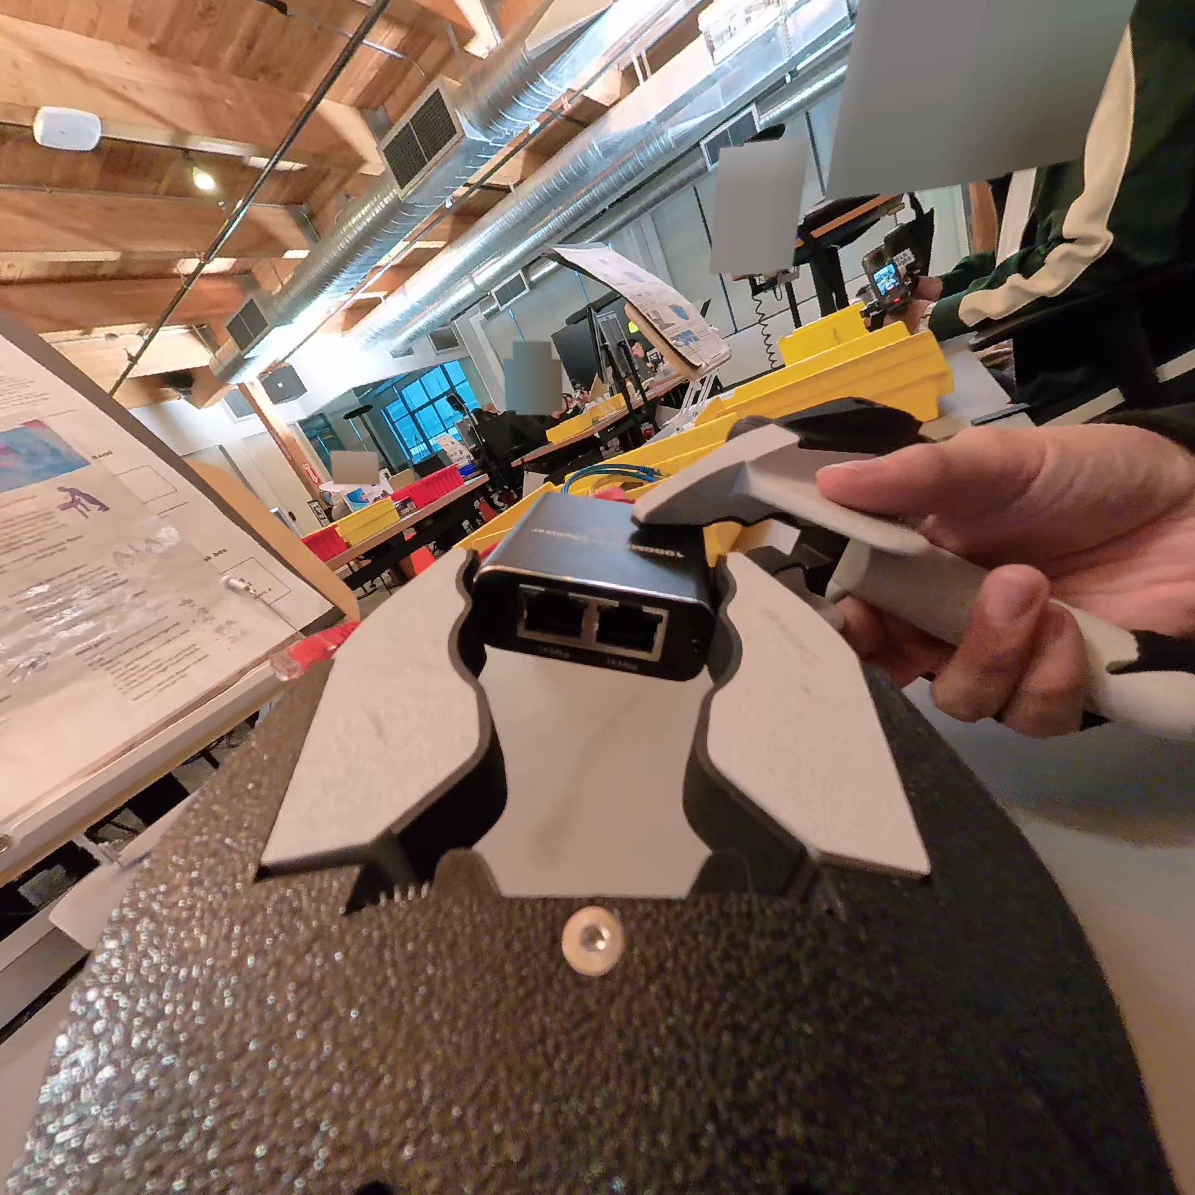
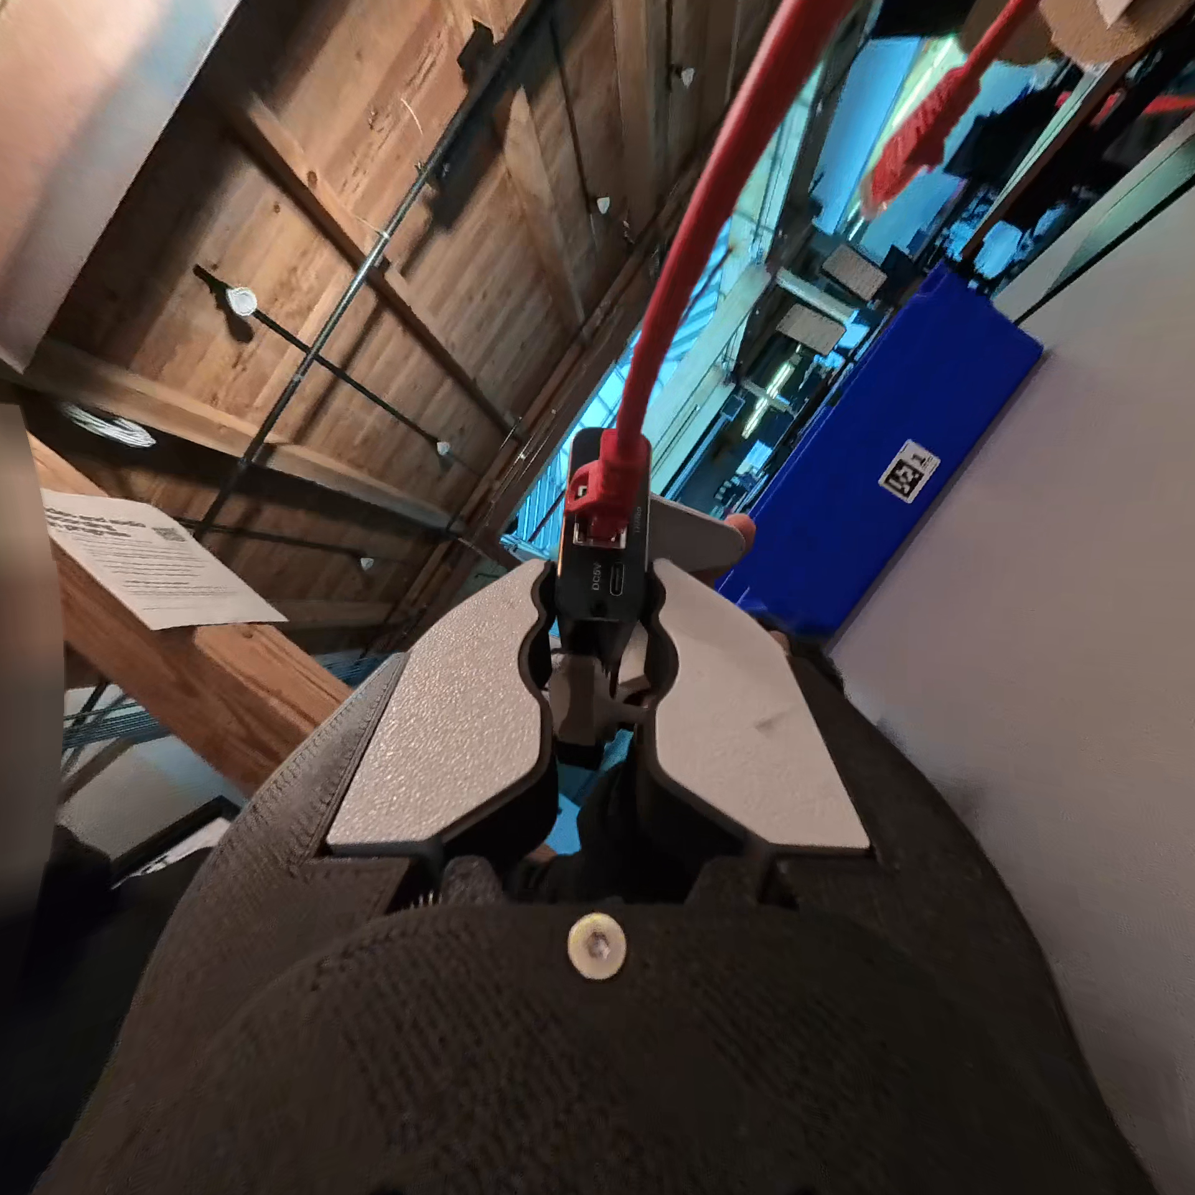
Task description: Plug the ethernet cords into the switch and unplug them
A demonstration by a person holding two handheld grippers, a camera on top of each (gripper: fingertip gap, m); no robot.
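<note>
Left wrist view: left tongs (image 1: 593, 621) clamped on the flanks of the small black switch (image 1: 592, 592), held aloft at centre with two empty ports facing the camera. Right tongs (image 1: 731, 498) reaching in from 3 o'clock, one grey finger lying on the switch's top face, a bare hand (image 1: 1034, 569) wrapped round the handle with index finger stretched along it. Loose red plug (image 1: 310, 650) at 9 o'clock, beside a tilted instruction board (image 1: 116, 549). Yellow bins (image 1: 860, 375) and blue cords (image 1: 614, 472) behind, toward 1 o'clock. Right wrist view: right tongs (image 2: 598, 595) closed on the opposite end of the switch (image 2: 604, 556), camera tipped up at a wooden ceiling. Red ethernet cord (image 2: 672, 258) seated in the port at 12 o'clock, arcing upward, its far plug (image 2: 905, 155) dangling at 1 o'clock. Blue bin (image 2: 873, 465) at 2 o'clock, grey desk (image 2: 1067, 646) along 3 o'clock. Risks, as judged: two grips on one small smooth box, so any uneven pull likely to twist it out of one pair; cord weight likely to lever the seated plug; a tug without pressing the latch tab liable to drag the switch loose rather than free the plug. Pose: left handle pitched upward and level across, right handle rolled nearly sideways, wrist bent.
</note>
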